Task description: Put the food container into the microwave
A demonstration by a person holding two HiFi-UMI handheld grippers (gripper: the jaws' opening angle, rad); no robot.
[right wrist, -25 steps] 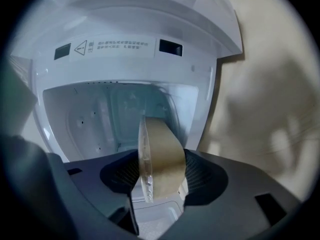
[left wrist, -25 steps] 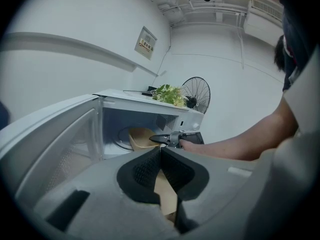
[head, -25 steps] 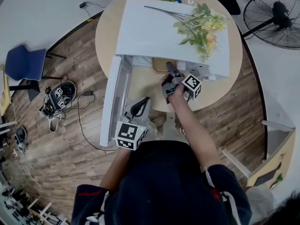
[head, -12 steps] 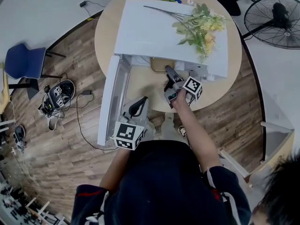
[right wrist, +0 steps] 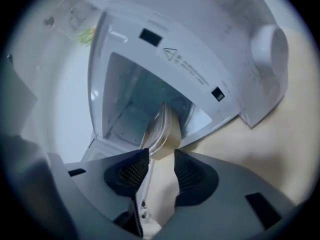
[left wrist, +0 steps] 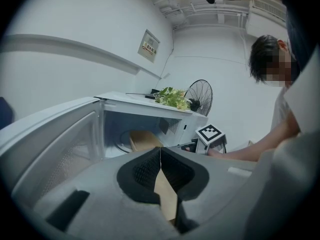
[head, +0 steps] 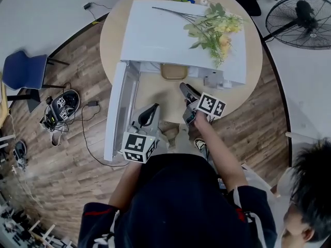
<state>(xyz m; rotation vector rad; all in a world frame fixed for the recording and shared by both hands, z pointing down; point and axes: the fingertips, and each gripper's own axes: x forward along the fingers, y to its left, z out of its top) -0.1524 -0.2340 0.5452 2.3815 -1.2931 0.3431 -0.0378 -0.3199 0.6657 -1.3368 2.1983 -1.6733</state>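
Note:
The tan food container lies inside the open white microwave. In the right gripper view it shows tilted just past the jaws. My right gripper hangs in front of the microwave mouth, apart from the container. It is open; its jaws have just been closing and nothing is between them. My left gripper is shut and empty, low by the open door. From there I see the container on the turntable and the right gripper's marker cube.
The microwave stands on a round wooden table with artificial flowers on top. Its door swings out to the left. A fan stands at the far right, a blue chair and cables at the left. Another person's head shows at lower right.
My right gripper has drawn back from the microwave mouth toward me and rolled over, leaving the container inside. The left gripper has stayed put.

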